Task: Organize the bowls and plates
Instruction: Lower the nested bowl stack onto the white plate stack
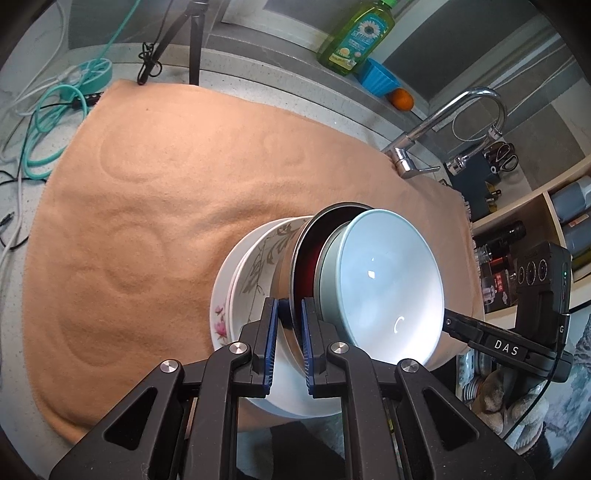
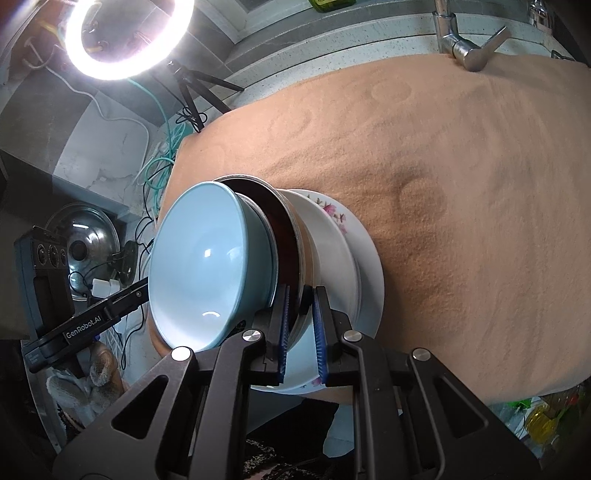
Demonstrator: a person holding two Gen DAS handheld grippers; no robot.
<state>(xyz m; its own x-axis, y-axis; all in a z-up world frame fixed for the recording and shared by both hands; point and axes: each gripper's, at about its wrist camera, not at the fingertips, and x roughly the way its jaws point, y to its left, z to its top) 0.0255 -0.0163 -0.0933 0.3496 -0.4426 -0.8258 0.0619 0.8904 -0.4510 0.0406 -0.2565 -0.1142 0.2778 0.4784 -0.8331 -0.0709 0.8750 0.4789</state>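
A stack stands on the peach cloth (image 1: pixel 155 192): white floral plates (image 1: pixel 255 273) at the bottom, a steel bowl with a dark red inside (image 1: pixel 306 251) on them, and a light blue bowl (image 1: pixel 384 284) nested in it. My left gripper (image 1: pixel 290 314) is shut on the steel bowl's rim. In the right wrist view my right gripper (image 2: pixel 300 306) is shut on the opposite side of the steel bowl's (image 2: pixel 284 221) rim, with the blue bowl (image 2: pixel 207 266) and the plates (image 2: pixel 343 236) on either side. The right gripper's body (image 1: pixel 509 347) shows in the left view.
A faucet (image 1: pixel 436 133), a green soap bottle (image 1: pixel 358 33), a blue cup (image 1: pixel 376 77) and an orange (image 1: pixel 402 99) line the back ledge. Cables (image 1: pixel 48 110) and a tripod (image 1: pixel 192 40) stand at the cloth's far left. A ring light (image 2: pixel 129 37) glares.
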